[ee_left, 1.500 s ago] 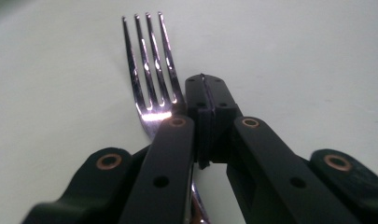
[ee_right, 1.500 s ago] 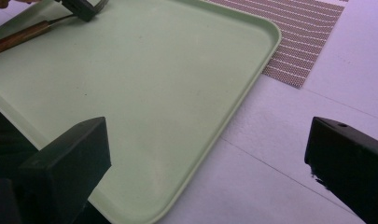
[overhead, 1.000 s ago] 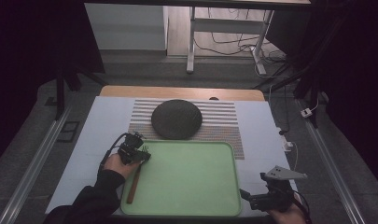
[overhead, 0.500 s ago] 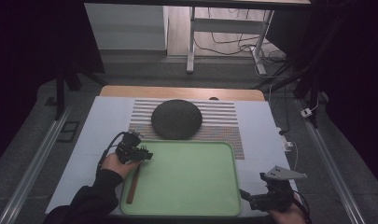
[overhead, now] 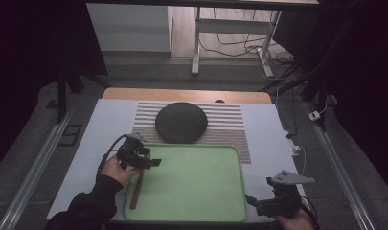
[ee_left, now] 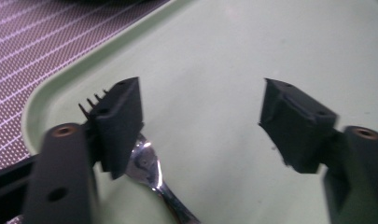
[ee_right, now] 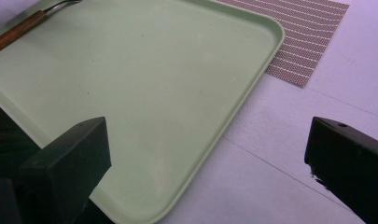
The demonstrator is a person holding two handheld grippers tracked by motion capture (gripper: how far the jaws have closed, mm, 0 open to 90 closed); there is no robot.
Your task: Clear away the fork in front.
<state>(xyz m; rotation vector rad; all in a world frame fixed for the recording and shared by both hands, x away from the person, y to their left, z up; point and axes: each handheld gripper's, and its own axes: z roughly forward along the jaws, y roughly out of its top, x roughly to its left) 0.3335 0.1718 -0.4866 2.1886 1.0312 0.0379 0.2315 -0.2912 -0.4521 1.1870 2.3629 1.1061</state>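
The left gripper (overhead: 151,162) hangs at the end of a dark-sleeved forearm reaching in from the bottom, pointing rightward; its jaws have just been opening and stand apart with nothing between them; the right gripper (overhead: 251,201) sits low at the bottom right, jaws wide, pointing left.

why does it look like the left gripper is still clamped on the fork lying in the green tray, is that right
Not quite. In the left gripper view the left gripper has just been opening: its jaws stand apart, above the fork rather than clamped on it. The fork does lie in the green tray.
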